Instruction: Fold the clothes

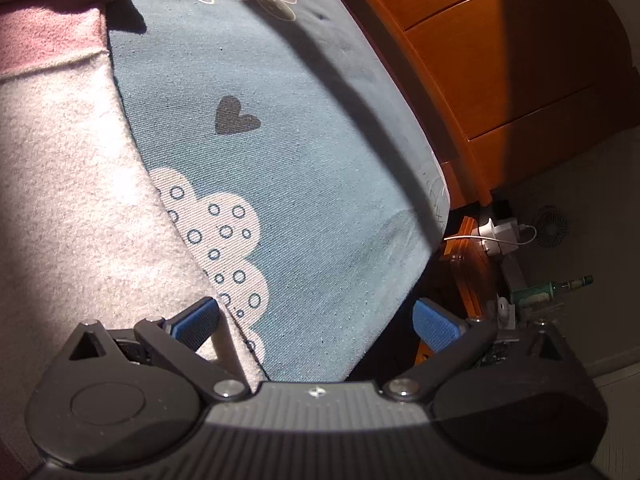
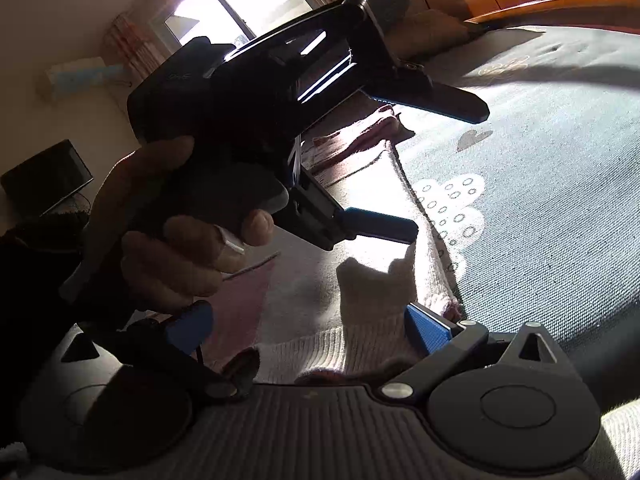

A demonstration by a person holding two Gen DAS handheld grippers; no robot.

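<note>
Fuzzy pink-white knit garment (image 1: 80, 208) on twill bedsheet (image 1: 304, 184); L gripper (image 1: 316, 322) & R gripper (image 2: 308, 330) fingers wide, empty.

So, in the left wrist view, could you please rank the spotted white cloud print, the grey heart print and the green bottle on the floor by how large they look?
Largest to smallest, as they appear:
1. Spotted white cloud print
2. Grey heart print
3. Green bottle

The bottle lies farther from the camera than the prints, so its true size may well differ.
</note>
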